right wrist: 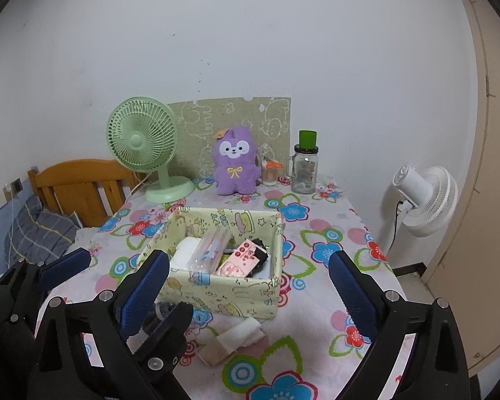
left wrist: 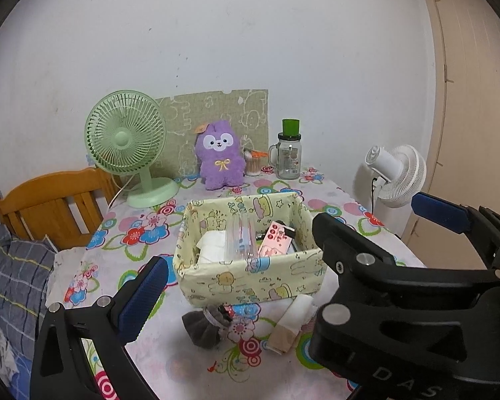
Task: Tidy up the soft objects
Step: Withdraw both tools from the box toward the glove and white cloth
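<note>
A yellow cartoon-print fabric box [left wrist: 250, 283] [right wrist: 223, 295] sits mid-table, holding white tissue, a clear plastic tube and a pink packet. In front of it lie a rolled grey sock [left wrist: 205, 328] and a folded white-and-beige sock [left wrist: 291, 323] [right wrist: 233, 338]. In the right wrist view the grey sock [right wrist: 158, 313] is mostly hidden behind the left gripper. My left gripper [left wrist: 290, 263] is open and empty above the socks. My right gripper [right wrist: 250, 290] is open and empty, to the right of the left one.
A purple plush toy [left wrist: 220, 155] [right wrist: 237, 166], a green desk fan [left wrist: 130, 146], a glass jar with a green lid [left wrist: 288, 153] and a cotton-swab tub stand at the table's back. A wooden chair [left wrist: 50, 206] is at the left, a white fan [right wrist: 423, 200] at the right.
</note>
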`<action>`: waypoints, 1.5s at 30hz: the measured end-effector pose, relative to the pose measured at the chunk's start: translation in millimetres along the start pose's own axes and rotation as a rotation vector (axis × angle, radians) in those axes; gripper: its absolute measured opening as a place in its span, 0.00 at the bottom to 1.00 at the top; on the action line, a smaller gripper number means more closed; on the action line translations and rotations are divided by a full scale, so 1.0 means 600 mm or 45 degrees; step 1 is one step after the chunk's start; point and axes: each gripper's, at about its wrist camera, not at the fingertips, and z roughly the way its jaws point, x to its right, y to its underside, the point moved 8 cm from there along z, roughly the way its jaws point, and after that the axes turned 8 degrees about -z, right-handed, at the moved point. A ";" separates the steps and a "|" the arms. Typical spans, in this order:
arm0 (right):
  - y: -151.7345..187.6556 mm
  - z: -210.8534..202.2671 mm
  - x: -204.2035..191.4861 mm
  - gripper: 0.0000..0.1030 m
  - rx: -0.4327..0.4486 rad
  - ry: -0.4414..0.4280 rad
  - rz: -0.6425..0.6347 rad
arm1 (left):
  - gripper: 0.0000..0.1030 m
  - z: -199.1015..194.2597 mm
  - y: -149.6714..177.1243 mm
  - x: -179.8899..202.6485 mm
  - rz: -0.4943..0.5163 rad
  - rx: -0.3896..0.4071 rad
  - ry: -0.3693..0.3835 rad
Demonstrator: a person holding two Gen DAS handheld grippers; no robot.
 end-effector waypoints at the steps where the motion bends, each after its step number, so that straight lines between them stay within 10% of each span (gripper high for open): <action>1: 0.004 -0.001 0.000 0.96 -0.001 0.001 0.000 | 1.00 0.000 0.002 -0.002 -0.003 -0.004 0.000; 45: 0.142 0.152 -0.039 0.97 -0.231 -0.008 0.009 | 1.00 0.155 0.125 -0.070 0.007 -0.242 -0.090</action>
